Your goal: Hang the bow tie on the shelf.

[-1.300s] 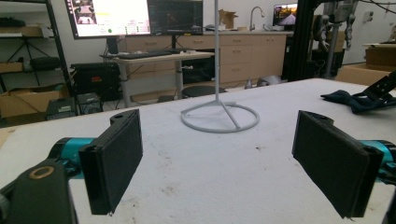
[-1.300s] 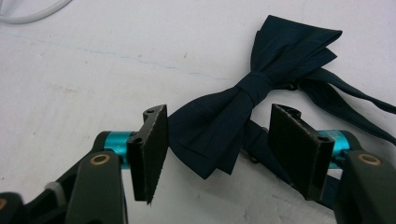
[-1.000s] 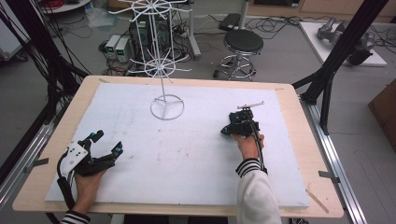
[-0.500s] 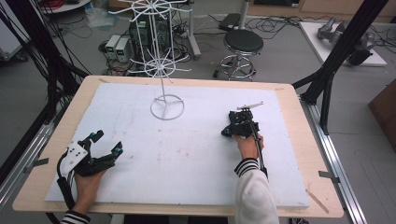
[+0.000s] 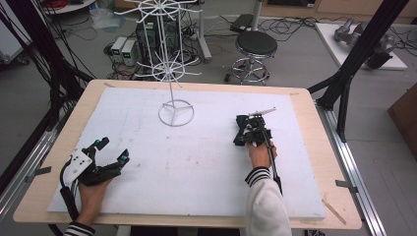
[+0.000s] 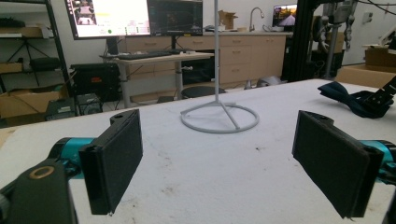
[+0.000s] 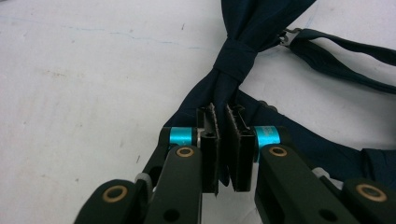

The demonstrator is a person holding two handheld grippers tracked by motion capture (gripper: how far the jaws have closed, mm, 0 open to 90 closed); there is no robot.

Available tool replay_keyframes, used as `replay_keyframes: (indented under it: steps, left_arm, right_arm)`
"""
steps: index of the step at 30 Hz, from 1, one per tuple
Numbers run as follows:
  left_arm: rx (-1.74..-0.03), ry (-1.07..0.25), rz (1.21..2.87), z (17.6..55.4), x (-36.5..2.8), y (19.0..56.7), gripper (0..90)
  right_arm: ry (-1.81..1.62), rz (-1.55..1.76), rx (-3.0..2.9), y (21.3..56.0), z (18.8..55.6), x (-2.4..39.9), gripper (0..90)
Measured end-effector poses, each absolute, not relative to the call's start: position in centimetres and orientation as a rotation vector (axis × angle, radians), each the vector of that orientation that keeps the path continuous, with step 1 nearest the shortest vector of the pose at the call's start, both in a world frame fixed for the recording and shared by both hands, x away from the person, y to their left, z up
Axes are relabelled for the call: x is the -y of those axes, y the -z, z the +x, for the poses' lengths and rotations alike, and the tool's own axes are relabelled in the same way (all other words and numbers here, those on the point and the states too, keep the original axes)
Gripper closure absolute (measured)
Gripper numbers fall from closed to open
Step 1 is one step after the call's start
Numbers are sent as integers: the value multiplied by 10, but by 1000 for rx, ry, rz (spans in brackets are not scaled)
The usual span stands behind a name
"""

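On the white-topped desk [image 5: 196, 162], the right tool [image 7: 225, 140] is clenched on one wing of the dark navy fabric bow tie [image 7: 236, 56], whose long axis runs away from it, while the left tool [image 6: 233, 158], released wide, sits well apart.

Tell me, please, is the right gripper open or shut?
Shut. The right gripper has its jaws pressed together on a fold of the dark blue bow tie lying on the white table cover.

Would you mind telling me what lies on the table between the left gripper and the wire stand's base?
Nothing: in the left gripper view, only bare white tabletop lies between the open left gripper and the stand's ring base. The high view agrees.
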State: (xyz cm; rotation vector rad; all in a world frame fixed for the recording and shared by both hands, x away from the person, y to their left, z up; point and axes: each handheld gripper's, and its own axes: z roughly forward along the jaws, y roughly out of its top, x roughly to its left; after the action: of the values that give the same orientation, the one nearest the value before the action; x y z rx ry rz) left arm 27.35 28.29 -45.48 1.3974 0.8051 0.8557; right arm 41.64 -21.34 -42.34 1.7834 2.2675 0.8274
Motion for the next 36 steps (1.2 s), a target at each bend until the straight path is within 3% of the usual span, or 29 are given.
replay_keyframes:
  steps: [36]
  left_arm:
    - [-804, -859, 1402, 273, -283, 455, 166]
  right_arm:
    - [-1208, 1417, -1990, 382, 388, 202, 854]
